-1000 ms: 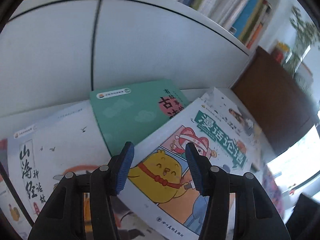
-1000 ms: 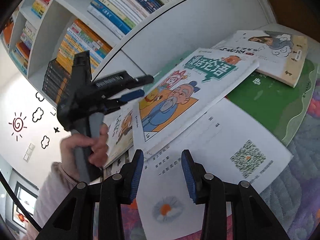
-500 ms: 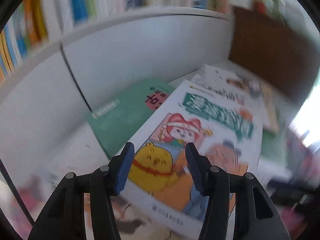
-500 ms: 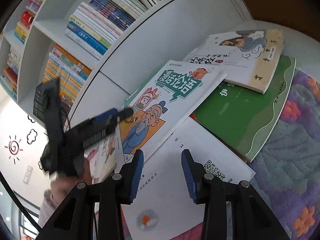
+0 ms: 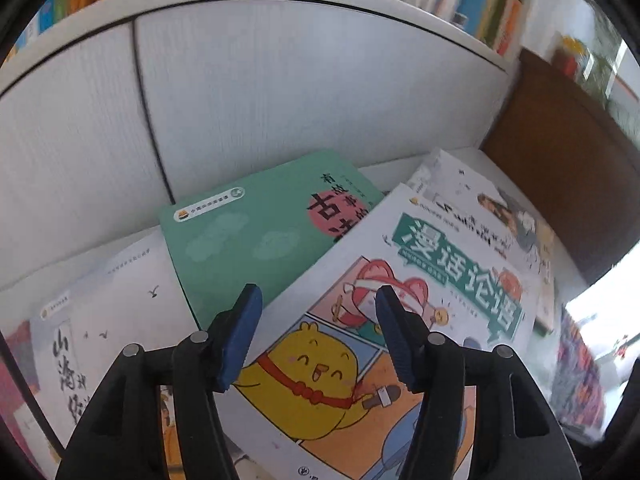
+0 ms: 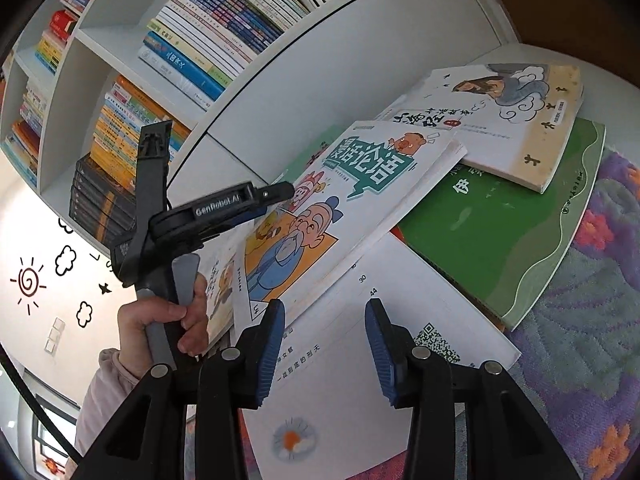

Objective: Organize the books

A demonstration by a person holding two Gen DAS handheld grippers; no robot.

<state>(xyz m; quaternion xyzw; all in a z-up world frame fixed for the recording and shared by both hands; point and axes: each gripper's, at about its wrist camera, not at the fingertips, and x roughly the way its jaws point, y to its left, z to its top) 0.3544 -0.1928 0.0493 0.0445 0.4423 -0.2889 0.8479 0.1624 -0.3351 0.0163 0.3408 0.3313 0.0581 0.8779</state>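
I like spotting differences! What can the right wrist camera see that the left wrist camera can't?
Only the right wrist view shows the hand holding the left gripper, the dark green book, the QR-code page and the wall doodles. Only the left wrist view shows the teal book fully, and the bird book. Both show the comic book, the shelf and the open right gripper.

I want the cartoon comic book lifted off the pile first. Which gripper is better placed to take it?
Probably left: the left gripper has just been opening with nothing between its pads, right over the comic book. The right gripper hangs over a white sheet.
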